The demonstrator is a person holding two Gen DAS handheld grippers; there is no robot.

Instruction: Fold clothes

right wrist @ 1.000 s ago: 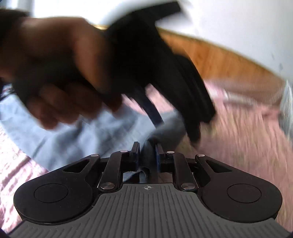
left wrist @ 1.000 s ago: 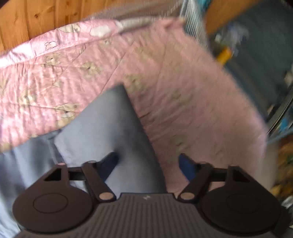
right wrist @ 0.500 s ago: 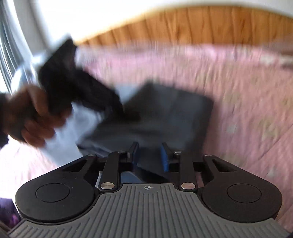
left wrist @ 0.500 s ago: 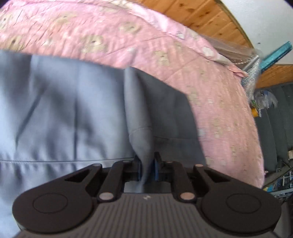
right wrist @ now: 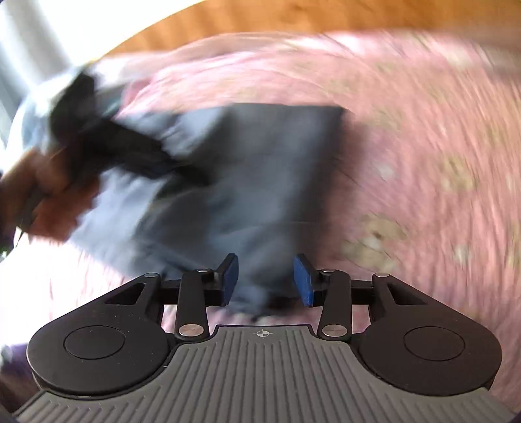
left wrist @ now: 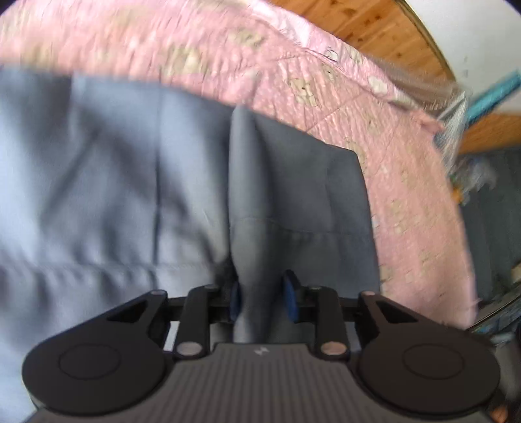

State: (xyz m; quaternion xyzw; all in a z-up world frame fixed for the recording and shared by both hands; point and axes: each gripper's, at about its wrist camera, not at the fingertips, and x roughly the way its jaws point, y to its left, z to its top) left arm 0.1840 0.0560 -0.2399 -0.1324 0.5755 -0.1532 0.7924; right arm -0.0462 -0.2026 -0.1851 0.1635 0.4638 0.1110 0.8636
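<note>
A grey-blue garment (left wrist: 136, 182) lies partly folded on the pink quilt (left wrist: 325, 81). A raised ridge of its cloth (left wrist: 247, 201) runs straight in between the pads of my left gripper (left wrist: 263, 299). Those jaws are opening, and a gap shows beside the right pad. In the right wrist view the folded garment (right wrist: 260, 169) reaches in between the pads of my right gripper (right wrist: 266, 281). Its jaws are opening too, with gaps on both sides of the cloth. At the left of that view, a blurred hand (right wrist: 49, 201) holds the left gripper (right wrist: 176, 167) over the garment.
The pink quilt (right wrist: 423, 146) with bear prints covers the bed around the garment. Wooden panelling (left wrist: 358, 26) runs behind the bed. A wire rack (left wrist: 452, 130) and dark clutter stand past the bed's right edge.
The left gripper swept across onto the garment and pinched a ridge of it. Now both pairs of jaws stand wider and no longer pinch the cloth. The right gripper has dropped closer to the garment.
</note>
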